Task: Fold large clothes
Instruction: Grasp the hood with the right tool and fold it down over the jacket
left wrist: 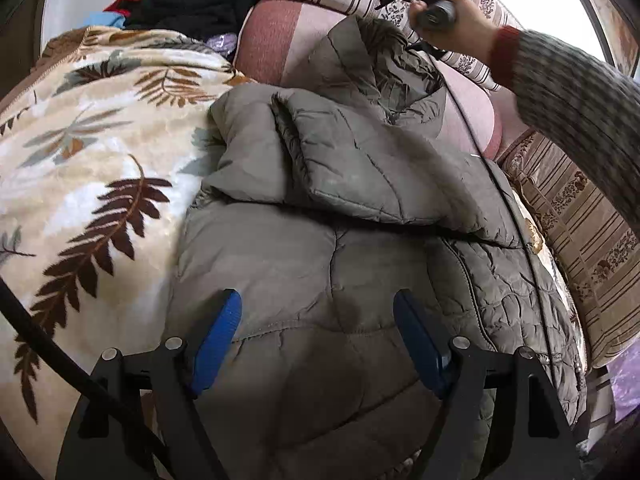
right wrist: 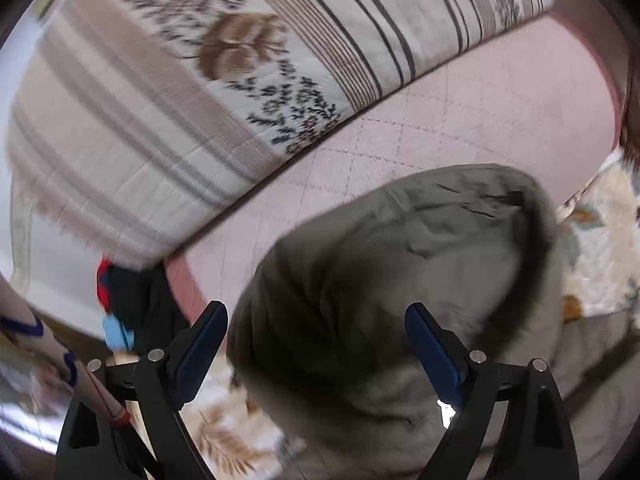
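Note:
An olive-grey padded jacket (left wrist: pixel 320 248) lies spread on the sofa, one sleeve (left wrist: pixel 360 160) folded across its body. My left gripper (left wrist: pixel 318 320) hangs open just over the jacket's lower part, and its blue pads (left wrist: pixel 218 332) grip nothing. The jacket's hood (right wrist: pixel 420 248) with a dark trim lies below my right gripper (right wrist: pixel 316 332), which stands wide open above it, with no cloth pinched. In the left wrist view the right gripper (left wrist: pixel 396 20) is at the far end by the collar, held by a hand in a checked sleeve (left wrist: pixel 568 92).
A cream blanket with brown leaves (left wrist: pixel 92 160) lies left of the jacket. Striped floral cushions (right wrist: pixel 192 92) lean against a pink quilted seat (right wrist: pixel 460 112). A heap of black, red and blue clothes (left wrist: pixel 188 4) sits at the far left. A black cable (left wrist: pixel 504 184) crosses the jacket.

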A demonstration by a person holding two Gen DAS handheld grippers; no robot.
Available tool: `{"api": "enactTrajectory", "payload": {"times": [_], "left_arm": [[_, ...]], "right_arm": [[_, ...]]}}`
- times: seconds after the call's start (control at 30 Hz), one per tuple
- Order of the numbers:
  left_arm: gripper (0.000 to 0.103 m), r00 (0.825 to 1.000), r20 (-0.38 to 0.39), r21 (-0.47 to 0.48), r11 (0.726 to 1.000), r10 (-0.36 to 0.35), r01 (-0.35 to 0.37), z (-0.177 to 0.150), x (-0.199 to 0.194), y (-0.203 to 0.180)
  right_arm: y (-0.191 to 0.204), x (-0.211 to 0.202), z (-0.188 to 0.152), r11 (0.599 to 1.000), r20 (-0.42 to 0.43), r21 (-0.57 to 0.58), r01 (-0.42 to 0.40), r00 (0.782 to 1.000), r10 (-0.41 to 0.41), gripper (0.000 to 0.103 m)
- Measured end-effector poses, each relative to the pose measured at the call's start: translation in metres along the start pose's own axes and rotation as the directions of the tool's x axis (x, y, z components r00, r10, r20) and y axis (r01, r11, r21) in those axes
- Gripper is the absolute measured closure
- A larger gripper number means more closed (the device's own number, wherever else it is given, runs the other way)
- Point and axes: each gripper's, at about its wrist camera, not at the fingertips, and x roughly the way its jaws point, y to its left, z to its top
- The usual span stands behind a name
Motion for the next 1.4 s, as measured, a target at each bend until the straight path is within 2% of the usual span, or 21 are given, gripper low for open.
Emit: {"api": "enactTrajectory", "payload": {"times": [0.17,0.2,0.23,0.3,0.33,0.5,0.67,0.8,0.9,1.0,1.13,1.23,1.3,1.37,1.4], "left_arm": [[0.026,1.000,-0.027,-0.004,1.000,-0.008,0.007,-0.002,0.009,0.001],[0.026,1.000,-0.029,-0.005,1.000,-0.008,0.008,-0.002,0.010,0.002],[0.026,0.999,-0.032,-0.007,1.000,-0.010,0.010,-0.002,0.010,0.002],[0.026,0.999,-0.034,-0.013,1.000,-0.014,0.014,-0.002,0.010,0.003],[0.026,0.999,-0.033,-0.016,1.000,-0.017,0.016,-0.002,0.009,0.003],[0.026,0.999,-0.033,-0.050,0.998,-0.043,0.041,-0.003,0.003,0.006],[0.026,0.996,-0.024,-0.068,0.994,-0.083,0.081,-0.004,-0.008,0.006],[0.026,0.996,0.005,-0.084,0.992,-0.093,0.093,-0.004,-0.021,0.008],[0.026,0.997,0.034,-0.103,0.992,-0.069,0.072,-0.002,-0.031,0.017],[0.026,0.998,0.050,-0.141,0.988,-0.049,0.056,0.001,-0.037,0.030],[0.026,0.997,0.057,-0.193,0.979,-0.052,0.062,0.003,-0.038,0.044],[0.026,0.998,0.056,-0.192,0.981,-0.027,0.037,0.003,-0.036,0.046],[0.026,0.999,0.050,-0.184,0.983,-0.006,0.015,0.000,-0.035,0.046],[0.026,0.999,0.049,-0.177,0.984,-0.003,0.012,-0.001,-0.036,0.045],[0.026,0.999,0.049,-0.175,0.984,-0.010,0.018,0.000,-0.035,0.045]], "right_arm": [[-0.013,0.037,0.011,0.996,-0.024,0.087,0.018,1.000,-0.016,0.011],[-0.013,0.040,0.010,0.997,-0.034,0.069,0.022,0.999,-0.020,0.027],[-0.013,0.043,0.008,0.999,-0.056,0.039,0.032,0.998,-0.030,0.059],[-0.011,0.040,0.002,1.000,-0.080,-0.012,0.023,0.997,-0.024,0.086],[-0.008,0.031,-0.003,0.998,-0.065,-0.050,0.031,0.997,-0.034,0.092],[0.001,-0.029,-0.035,0.978,-0.021,-0.199,0.060,0.998,-0.066,0.097],[-0.004,-0.114,-0.083,0.946,0.007,-0.318,0.066,0.998,-0.067,0.098],[-0.027,-0.184,-0.141,0.921,-0.018,-0.388,0.026,0.999,-0.036,0.098],[-0.048,-0.218,-0.195,0.905,-0.059,-0.425,0.006,0.998,-0.034,0.098],[-0.087,-0.244,-0.253,0.899,-0.109,-0.437,-0.004,0.993,-0.048,0.099],[-0.122,-0.219,-0.307,0.916,-0.227,-0.401,-0.026,0.971,-0.072,0.102],[-0.137,-0.172,-0.319,0.900,-0.222,-0.431,0.064,0.959,-0.174,0.102],[-0.141,-0.163,-0.320,0.894,-0.224,-0.439,0.088,0.953,-0.204,0.102],[-0.140,-0.172,-0.317,0.898,-0.214,-0.434,0.076,0.959,-0.185,0.100],[-0.137,-0.179,-0.313,0.892,-0.200,-0.447,0.072,0.964,-0.178,0.092]]}}
